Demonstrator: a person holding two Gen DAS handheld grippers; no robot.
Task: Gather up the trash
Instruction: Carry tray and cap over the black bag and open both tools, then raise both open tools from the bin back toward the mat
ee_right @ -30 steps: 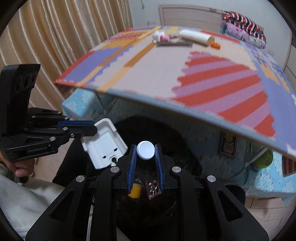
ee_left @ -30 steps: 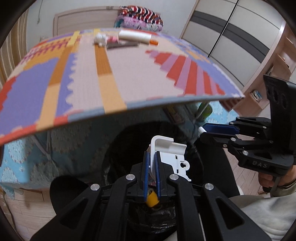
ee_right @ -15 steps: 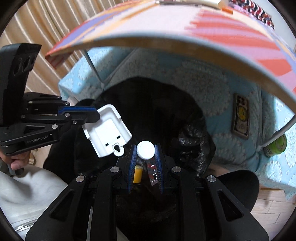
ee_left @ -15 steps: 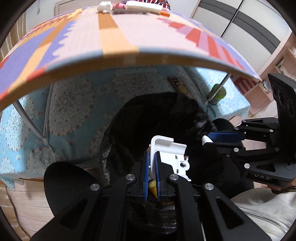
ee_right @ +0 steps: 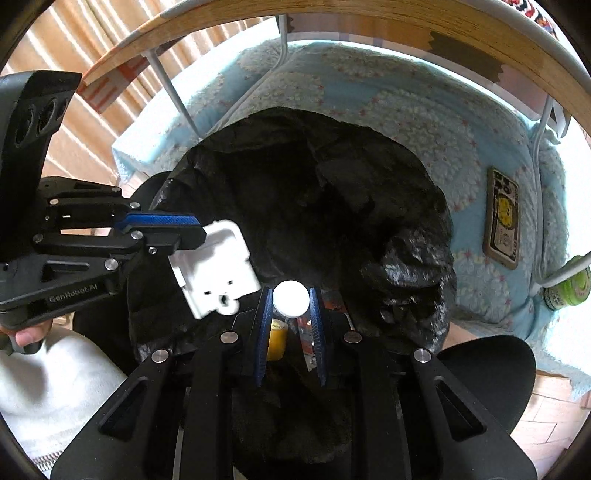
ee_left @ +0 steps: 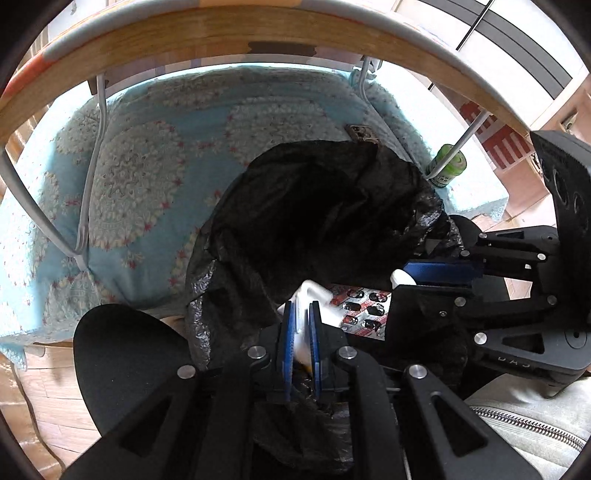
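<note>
Both grippers hang low over the mouth of a black bin bag that fills the middle of each wrist view, below the wooden edge of the tabletop arching across the top of the frame. The left gripper, bottom centre of the left wrist view, is clenched on a white plastic bracket, a flat moulded piece with a raised rim and small slots; in the right wrist view the bracket juts from the blue pads at left of centre, above the dark opening. The right gripper, bottom centre of its own view, grips a small white round cap or bottle top between its blue pads, only the circular face showing. Inside the bag, just beneath the pads, lie a yellow-orange item and a red-and-white printed wrapper, so some trash is already in. Outside the bag, on the pale blue patterned blanket, a phone-like slab lies at right and a green can stands by a white table leg. The step in hand looks like the drop: both pieces are carried over the bag. The next move probably calls for releasing each grip while the piece is clear of the bag's crumpled rim, so that neither catches on the folds or slides out onto the blanket.
</note>
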